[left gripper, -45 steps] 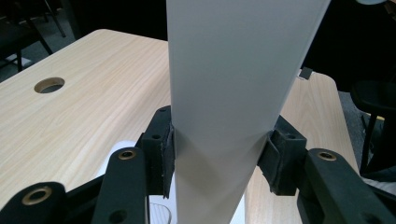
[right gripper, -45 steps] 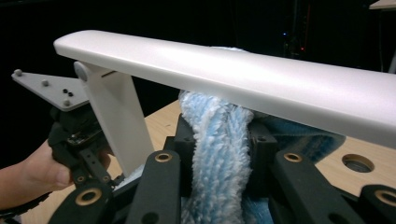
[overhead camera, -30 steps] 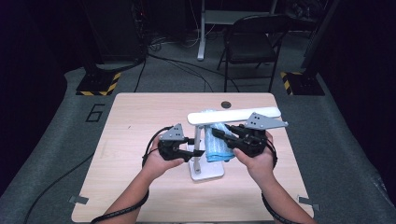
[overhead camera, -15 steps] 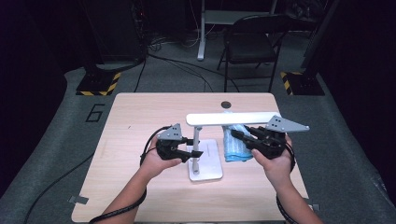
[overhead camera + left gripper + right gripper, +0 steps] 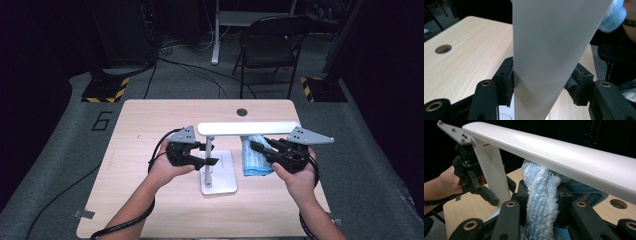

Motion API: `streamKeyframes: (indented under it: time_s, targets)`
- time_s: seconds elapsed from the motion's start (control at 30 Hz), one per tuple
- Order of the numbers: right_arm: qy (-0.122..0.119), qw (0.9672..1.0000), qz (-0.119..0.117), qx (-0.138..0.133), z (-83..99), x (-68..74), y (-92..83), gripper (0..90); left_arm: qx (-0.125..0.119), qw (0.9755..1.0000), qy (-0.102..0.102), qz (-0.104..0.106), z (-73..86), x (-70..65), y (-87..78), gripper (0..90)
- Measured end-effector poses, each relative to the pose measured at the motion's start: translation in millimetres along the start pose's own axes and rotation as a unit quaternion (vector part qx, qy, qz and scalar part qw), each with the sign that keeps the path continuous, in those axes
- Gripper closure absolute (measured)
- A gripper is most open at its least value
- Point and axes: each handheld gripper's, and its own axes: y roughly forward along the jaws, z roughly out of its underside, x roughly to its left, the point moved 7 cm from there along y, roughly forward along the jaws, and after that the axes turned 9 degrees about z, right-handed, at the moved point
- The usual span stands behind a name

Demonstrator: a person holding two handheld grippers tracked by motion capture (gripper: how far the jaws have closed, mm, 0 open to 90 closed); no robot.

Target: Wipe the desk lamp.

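Desk lamp as landmark, standing on the table. Its white base lies between my two hands, its post rises upright, and its long flat head runs level across the top.

Left claw: just left of the lamp's post, pointing toward it. In the left gripper view the post stands between my two jaws; the jaws have just been opening, and a narrow gap shows on each side, so this claw is released and not pressing the post.

Right claw: right of the lamp's post, under the right end of the lamp's head. It is clenched on a fluffy blue cloth, which bulges up between my jaws and reaches close under the lamp's head; whether cloth and head touch I cannot tell.
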Motion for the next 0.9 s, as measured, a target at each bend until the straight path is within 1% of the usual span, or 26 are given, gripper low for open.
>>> streamKeyframes:
  time_s: [0.03, 0.07, 0.1, 0.13, 0.2, 0.23, 0.27, 0.37, 0.4, 0.43, 0.5, 0.53, 0.67, 0.7, 0.73, 0.77, 0.83, 0.87, 0.9]
  targets:
    - [-0.002, 1.0000, -0.002, -0.001, -0.8, 1.5, 1.2, 70.5, -0.001, 1.0000, -0.001, 0.001, -3.2, -0.9, -1.2, 46.3]
    - [-0.002, 1.0000, -0.004, 0.000, -1.6, 3.7, 2.4, 70.5, -0.002, 1.0000, 0.000, -0.004, -6.1, -1.0, -2.0, 46.3]
    - [-0.005, 1.0000, -0.008, 0.000, -2.5, 6.0, 4.0, 70.5, -0.001, 1.0000, 0.001, -0.002, -8.4, -1.5, -2.7, 46.6]
    - [-0.006, 0.9999, -0.010, 0.000, -3.5, 8.4, 5.8, 70.5, 0.000, 1.0000, 0.004, -0.006, -10.7, -1.4, -3.5, 46.8]
    - [-0.011, 0.9998, -0.016, 0.002, -5.4, 13.0, 9.4, 70.5, -0.006, 1.0000, 0.000, -0.002, -15.0, -2.7, -4.9, 47.0]
    - [-0.010, 0.9998, -0.019, 0.000, -6.6, 16.1, 11.5, 70.5, -0.006, 1.0000, -0.002, 0.002, -16.6, -3.1, -5.8, 47.1]
    - [-0.015, 0.9996, -0.023, 0.002, -7.6, 18.9, 13.0, 70.5, -0.008, 1.0000, -0.002, -0.001, -18.1, -2.8, -6.0, 47.7]
    - [-0.022, 0.9993, -0.031, 0.003, -10.3, 27.4, 18.2, 70.4, -0.007, 1.0000, -0.004, 0.000, -19.1, -2.0, -5.9, 50.2]
    - [-0.025, 0.9991, -0.033, 0.002, -11.1, 30.1, 19.8, 70.4, -0.006, 1.0000, 0.000, -0.001, -19.0, -1.9, -5.9, 50.5]
    - [-0.028, 0.9990, -0.036, 0.002, -11.7, 32.8, 21.5, 70.3, -0.003, 1.0000, 0.000, -0.003, -19.0, -2.6, -5.9, 50.8]
    - [-0.034, 0.9988, -0.035, 0.003, -12.8, 37.4, 24.0, 70.3, 0.004, 0.9999, 0.006, -0.013, -19.6, -3.3, -5.7, 51.5]
    - [-0.037, 0.9987, -0.036, 0.002, -13.8, 39.6, 25.6, 70.3, 0.008, 0.9999, 0.007, -0.014, -19.7, -3.4, -6.0, 51.8]
    - [-0.033, 0.9988, -0.035, 0.000, -15.9, 42.6, 29.3, 70.4, 0.018, 0.9997, 0.009, -0.016, -19.1, -3.3, -9.9, 52.1]
    - [-0.033, 0.9988, -0.036, 0.000, -16.1, 43.0, 30.0, 70.3, 0.019, 0.9996, 0.008, -0.018, -18.8, -3.5, -10.8, 52.1]
    - [-0.031, 0.9988, -0.038, -0.001, -16.3, 43.5, 30.7, 70.3, 0.021, 0.9995, 0.011, -0.018, -18.2, -3.3, -12.2, 52.2]
    - [-0.033, 0.9987, -0.039, -0.001, -16.3, 43.6, 31.3, 70.4, 0.021, 0.9996, 0.009, -0.019, -17.5, -3.6, -13.3, 52.2]
    - [-0.033, 0.9986, -0.041, -0.001, -16.1, 44.1, 32.2, 70.3, 0.023, 0.9995, 0.012, -0.016, -16.3, -2.8, -16.4, 52.2]
    - [-0.033, 0.9986, -0.041, -0.003, -16.2, 44.4, 32.8, 70.3, 0.021, 0.9996, 0.008, -0.015, -15.9, -2.9, -17.3, 52.2]
    - [-0.031, 0.9987, -0.042, -0.003, -16.0, 44.6, 33.2, 70.3, 0.023, 0.9996, 0.011, -0.014, -15.5, -2.3, -18.4, 52.2]
